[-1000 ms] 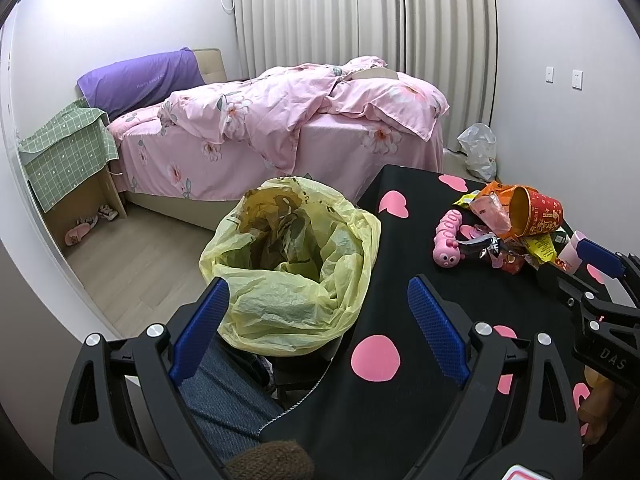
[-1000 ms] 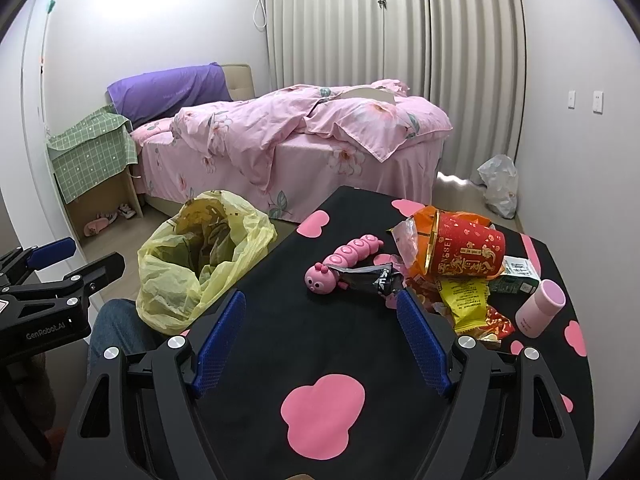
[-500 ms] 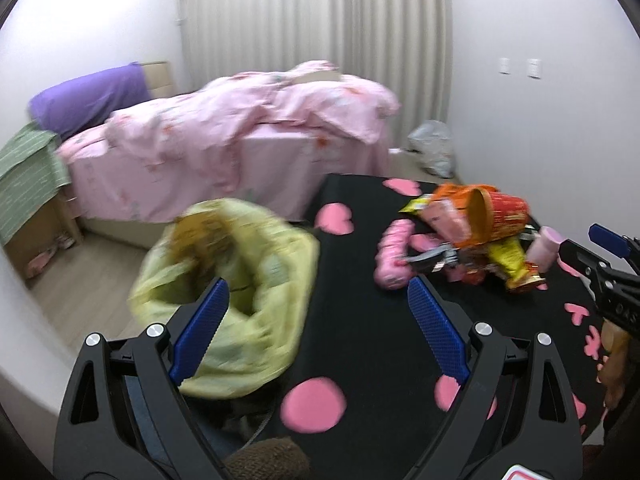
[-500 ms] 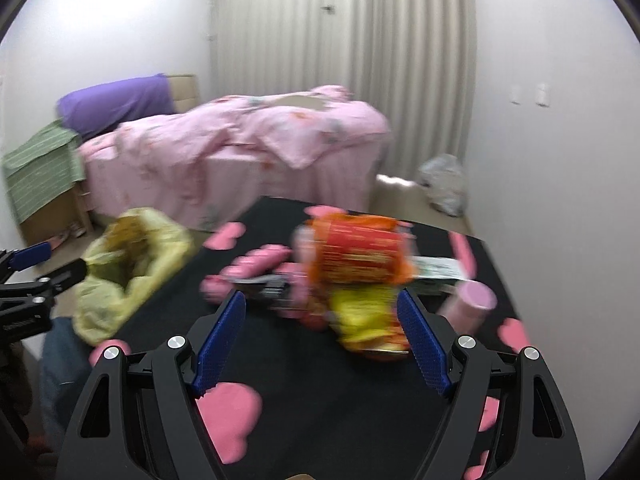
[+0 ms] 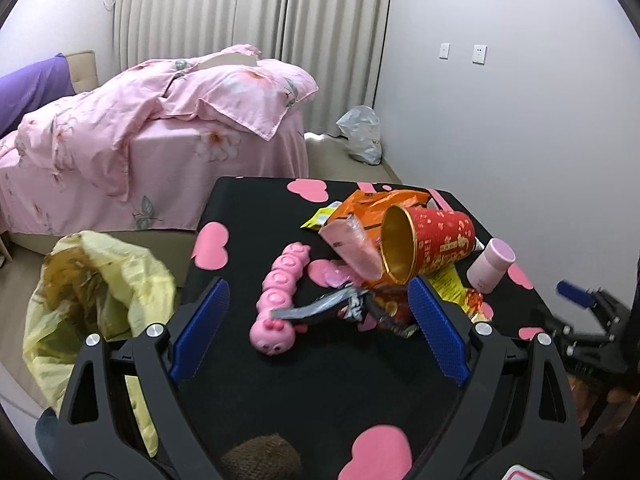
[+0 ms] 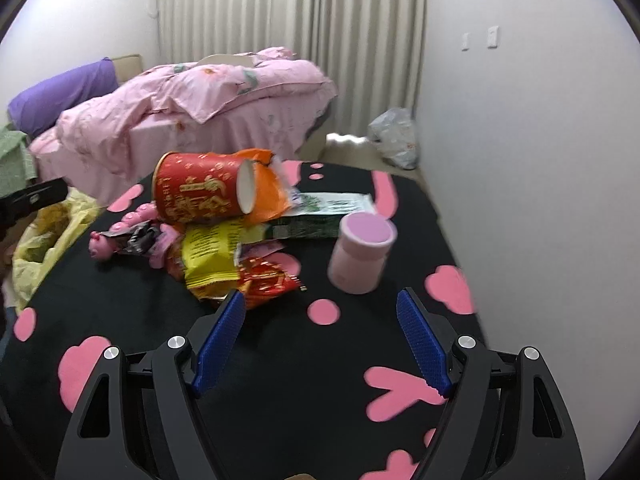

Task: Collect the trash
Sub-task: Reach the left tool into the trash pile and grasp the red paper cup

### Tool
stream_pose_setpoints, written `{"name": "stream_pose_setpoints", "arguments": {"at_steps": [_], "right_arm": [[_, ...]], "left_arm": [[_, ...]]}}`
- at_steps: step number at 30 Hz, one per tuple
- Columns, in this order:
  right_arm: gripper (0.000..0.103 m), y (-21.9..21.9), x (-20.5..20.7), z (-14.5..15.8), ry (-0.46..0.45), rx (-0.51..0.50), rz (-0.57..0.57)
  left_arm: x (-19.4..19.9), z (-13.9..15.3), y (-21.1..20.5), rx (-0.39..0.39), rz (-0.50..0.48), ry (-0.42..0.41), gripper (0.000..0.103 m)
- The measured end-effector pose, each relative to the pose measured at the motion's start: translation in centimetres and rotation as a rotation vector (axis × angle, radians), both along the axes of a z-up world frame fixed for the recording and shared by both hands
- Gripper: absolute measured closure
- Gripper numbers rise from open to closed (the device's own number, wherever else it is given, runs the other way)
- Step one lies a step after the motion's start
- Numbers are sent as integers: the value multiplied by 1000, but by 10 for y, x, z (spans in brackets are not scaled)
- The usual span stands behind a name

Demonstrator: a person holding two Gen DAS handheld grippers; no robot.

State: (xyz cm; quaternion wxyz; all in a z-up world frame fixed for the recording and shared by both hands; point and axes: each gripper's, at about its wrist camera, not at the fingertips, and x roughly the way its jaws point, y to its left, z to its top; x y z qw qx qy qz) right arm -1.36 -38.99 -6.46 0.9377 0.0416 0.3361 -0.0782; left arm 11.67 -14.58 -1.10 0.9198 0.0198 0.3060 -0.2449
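Both grippers have swung from the yellow trash bag point(image 5: 96, 288) toward the wrapper pile point(image 6: 236, 264) on the table point(image 5: 320, 380). Left gripper point(image 5: 318, 332) and right gripper point(image 6: 320, 340): jaws wide, empty (pickup not yet begun).

On the black heart-patterned tabletop point(image 5: 248, 208), the red paper tub point(image 5: 428, 240) lies tipped atop crumpled snack wrappers point(image 6: 224, 256); left of the tub, the pink caterpillar toy point(image 5: 280, 300); right, the pink lidded jar point(image 6: 362, 254); off the tabletop's left edge, the yellow plastic trash bag point(image 5: 100, 292)
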Motion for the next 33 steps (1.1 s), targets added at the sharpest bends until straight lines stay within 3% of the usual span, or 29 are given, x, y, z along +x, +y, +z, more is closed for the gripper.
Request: {"name": "stream_pose_setpoints", "arguments": {"at_steps": [5, 9, 14, 19, 21, 24, 28, 33], "right_arm": [[28, 15, 20, -7, 33, 4, 110], [28, 16, 42, 16, -49, 71, 144], [28, 34, 91, 41, -108, 64, 154], [28, 51, 135, 32, -56, -38, 150], [28, 44, 139, 23, -13, 15, 158], [28, 35, 124, 13, 32, 120, 202], [28, 39, 79, 4, 63, 37, 209], [28, 16, 21, 3, 43, -27, 109]], "left_arm": [[8, -12, -2, 24, 6, 22, 16], [10, -24, 2, 46, 7, 55, 16], [9, -24, 17, 12, 45, 58, 16], [8, -29, 31, 21, 57, 70, 16], [8, -30, 37, 13, 55, 73, 16], [10, -30, 44, -10, 47, 77, 16], [12, -31, 38, -39, -1, 64, 16], [23, -25, -3, -83, -213, 114, 16]]}}
